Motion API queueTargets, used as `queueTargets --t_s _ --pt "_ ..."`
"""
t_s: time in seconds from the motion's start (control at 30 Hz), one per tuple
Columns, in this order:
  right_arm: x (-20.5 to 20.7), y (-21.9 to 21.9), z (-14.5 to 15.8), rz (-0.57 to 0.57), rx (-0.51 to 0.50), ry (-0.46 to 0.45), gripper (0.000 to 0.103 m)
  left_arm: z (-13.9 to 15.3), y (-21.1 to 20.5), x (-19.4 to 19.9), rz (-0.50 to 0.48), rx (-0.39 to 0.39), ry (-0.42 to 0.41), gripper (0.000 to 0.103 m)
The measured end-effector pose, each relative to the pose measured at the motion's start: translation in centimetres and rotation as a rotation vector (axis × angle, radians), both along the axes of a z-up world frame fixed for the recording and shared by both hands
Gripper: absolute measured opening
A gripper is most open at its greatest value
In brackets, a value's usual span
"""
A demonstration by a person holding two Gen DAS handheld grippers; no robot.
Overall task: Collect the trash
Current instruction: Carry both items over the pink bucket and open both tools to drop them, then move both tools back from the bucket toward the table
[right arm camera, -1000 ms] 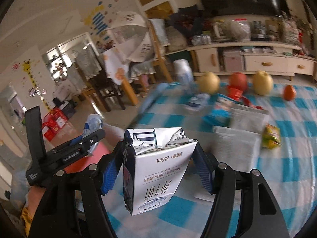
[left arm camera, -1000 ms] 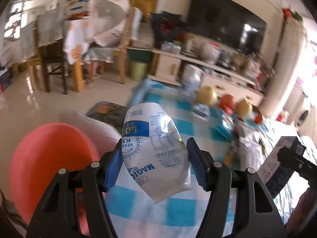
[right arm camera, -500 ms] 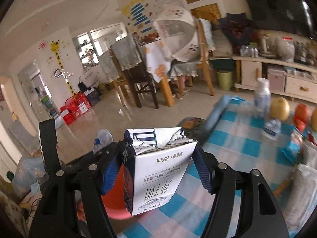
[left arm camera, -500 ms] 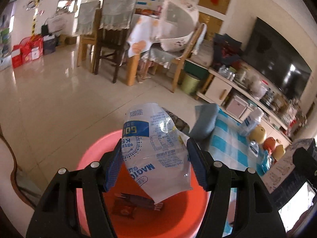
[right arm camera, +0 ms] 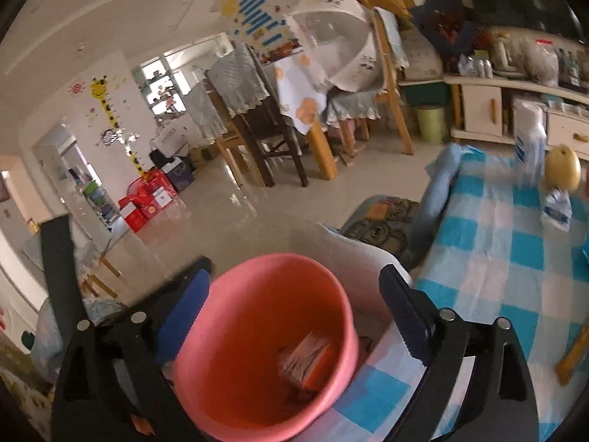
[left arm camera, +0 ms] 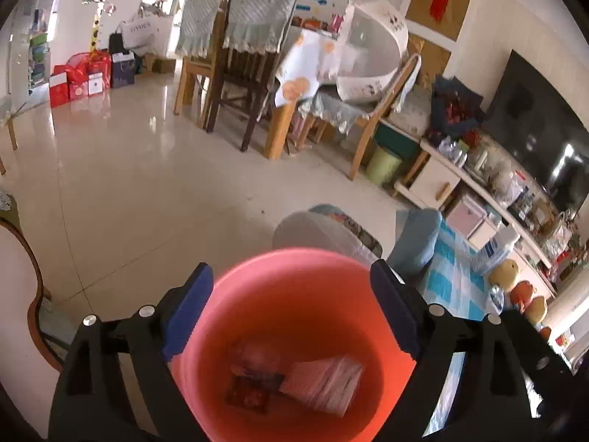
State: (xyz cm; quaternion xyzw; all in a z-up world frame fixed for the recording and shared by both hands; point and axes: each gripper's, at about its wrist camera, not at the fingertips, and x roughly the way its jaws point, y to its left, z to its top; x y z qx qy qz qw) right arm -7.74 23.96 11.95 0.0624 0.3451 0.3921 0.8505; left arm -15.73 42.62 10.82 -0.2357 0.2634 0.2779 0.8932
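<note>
A pink plastic bucket (left arm camera: 257,294) sits just below my left gripper (left arm camera: 291,316), whose jaws stand wide open and empty above its mouth. Inside lie a pale packet (left arm camera: 324,379) and a dark red wrapper (left arm camera: 250,390). In the right wrist view the same bucket (right arm camera: 257,294) is under my right gripper (right arm camera: 294,316), also wide open and empty, with a carton-like piece (right arm camera: 305,357) lying in it.
The blue-and-white checked table (right arm camera: 497,258) lies to the right with a white bottle (right arm camera: 530,147), a yellow fruit (right arm camera: 563,173) and a crumpled wrapper (right arm camera: 557,210). A round stool (left arm camera: 324,228) stands beyond the bucket. Dining chairs (left arm camera: 235,73) and a tiled floor (left arm camera: 129,184) lie farther off.
Both grippers swung from the table to above the bucket and opened. The white-and-blue pouch left the left jaws and the milk carton left the right jaws; trash now lies in the bucket.
</note>
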Motion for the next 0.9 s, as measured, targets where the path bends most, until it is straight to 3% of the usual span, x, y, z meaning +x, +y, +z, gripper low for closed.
queueTargets --t_s 0.1,0.33,0.57,0.9 --pt "0.1 -1.3 -0.3 -0.04 -0.017 -0.037 0.093 0.7 -0.7 -0.4 -0.009 0.062 -0.073 0.094" --pt "-0.9 -4.3 -0.4 -0.124 -0.1 -0.21 0.098 2.1 -4.1 0.3 -0.075 0.224 -0.178 0.094" --pt "-1.8 -6.9 -0.9 -0.178 -0.219 -0.303 0.098 2.9 -6.3 1.8 -0.154 0.22 -0.154 0.094" --pt "-1.9 -11.3 -1.9 -0.231 -0.261 -0.306 0.098 3.7 -8.6 2.1 -0.19 0.253 -0.167 0.094"
